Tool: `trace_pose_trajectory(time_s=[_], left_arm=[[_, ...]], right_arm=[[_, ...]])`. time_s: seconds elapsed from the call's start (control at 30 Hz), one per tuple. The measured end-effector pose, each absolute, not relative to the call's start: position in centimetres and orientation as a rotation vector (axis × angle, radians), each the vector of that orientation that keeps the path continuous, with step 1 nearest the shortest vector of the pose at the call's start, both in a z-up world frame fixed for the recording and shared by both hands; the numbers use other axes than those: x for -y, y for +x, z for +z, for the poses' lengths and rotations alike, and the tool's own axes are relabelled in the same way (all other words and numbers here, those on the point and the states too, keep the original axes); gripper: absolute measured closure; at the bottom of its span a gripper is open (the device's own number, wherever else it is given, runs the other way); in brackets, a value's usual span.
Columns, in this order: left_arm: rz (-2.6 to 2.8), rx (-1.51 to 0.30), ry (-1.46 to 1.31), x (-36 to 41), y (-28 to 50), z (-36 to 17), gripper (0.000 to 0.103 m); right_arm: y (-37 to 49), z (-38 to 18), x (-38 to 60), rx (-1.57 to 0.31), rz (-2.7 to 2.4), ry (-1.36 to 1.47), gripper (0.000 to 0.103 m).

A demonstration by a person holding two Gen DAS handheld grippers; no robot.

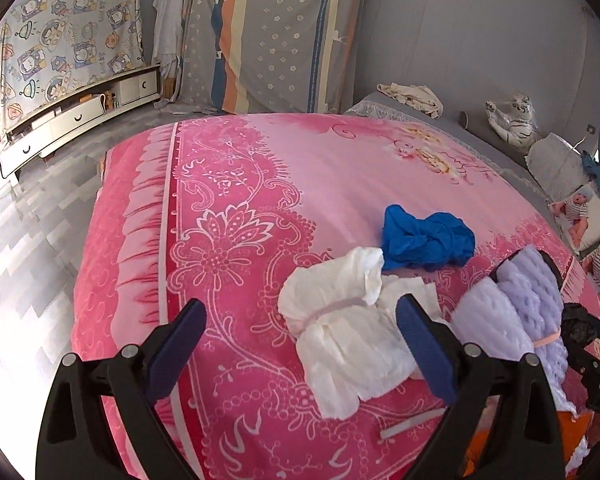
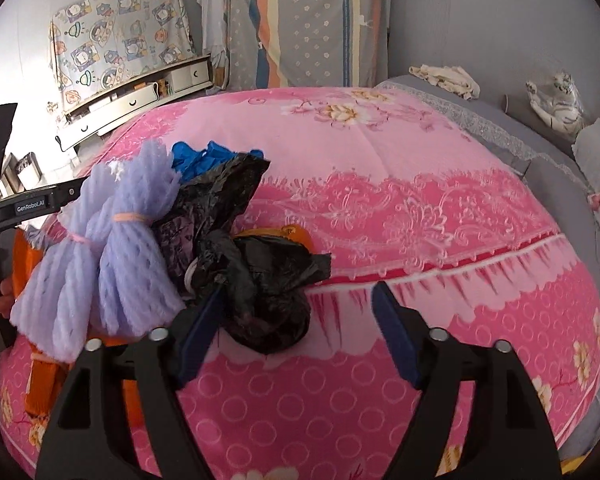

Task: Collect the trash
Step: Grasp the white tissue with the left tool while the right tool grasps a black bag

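Both tongs spread wide, nothing pinched: left gripper [image 1: 300, 340] hovering with the white crumpled paper bundle [image 1: 348, 344] partly between its blue pads, right gripper [image 2: 296, 336] parted with the black plastic bag [image 2: 256, 272] close against its left pad [image 2: 198, 340], not squeezed.

Underneath, filling both views: pink floral bedspread [image 1: 228, 216], smooth and taut. Beyond the bedspread's far edge: grey wall, striped hanging sheet [image 1: 276, 36], cartoon-print cloth [image 1: 68, 36], low white drawer cabinet [image 1: 72, 120], pale tiled floor [image 1: 24, 240] on the left. Right of the bedspread: grey strip of bedding [image 2: 500, 120] with a cream rag [image 2: 446, 76], a plastic-wrapped white tiger toy [image 2: 556, 104], dolls [image 1: 576, 216] by the edge.

On the bedspread, all trash bunched together: lilac foam net bundle [image 2: 112, 256], banded at the waist, touching the black plastic bag; white crumpled paper bundle just beside it; blue crumpled glove [image 1: 424, 240] behind the white bundle, touching it; something orange [image 2: 40, 384] peeking from under the lilac net, kind unclear. Pale flat strip [image 1: 412, 424] lying near the white bundle. Lilac net crowding the space between the two tongs.
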State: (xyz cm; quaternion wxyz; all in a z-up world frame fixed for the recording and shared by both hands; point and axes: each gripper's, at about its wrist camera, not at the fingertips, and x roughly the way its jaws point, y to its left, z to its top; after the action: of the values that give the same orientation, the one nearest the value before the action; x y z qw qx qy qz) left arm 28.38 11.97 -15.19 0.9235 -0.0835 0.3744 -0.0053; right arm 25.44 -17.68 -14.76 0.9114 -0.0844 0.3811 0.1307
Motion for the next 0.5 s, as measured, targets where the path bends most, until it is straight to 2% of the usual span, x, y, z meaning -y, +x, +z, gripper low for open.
trace_pose_trajectory(time_s=[0.13, 0.37, 0.5], left_arm=[[-0.028, -0.794, -0.188, -12.0, 29.1, -15.8, 0.012], [-0.055, -0.826, -0.217, -12.1, 29.7, -16.7, 0.02], [-0.069, -0.827, -0.211, -11.8, 29.8, -16.9, 0.034]], right_arm=[[26.3, -14.7, 17.0, -0.773, 0.29, -0.201, 0.026], [28.2, -15.1, 15.9, -0.785, 0.314, -0.212, 0.027], [29.2, -15.3, 15.2, -0.8, 0.353, -0.187, 0.027]])
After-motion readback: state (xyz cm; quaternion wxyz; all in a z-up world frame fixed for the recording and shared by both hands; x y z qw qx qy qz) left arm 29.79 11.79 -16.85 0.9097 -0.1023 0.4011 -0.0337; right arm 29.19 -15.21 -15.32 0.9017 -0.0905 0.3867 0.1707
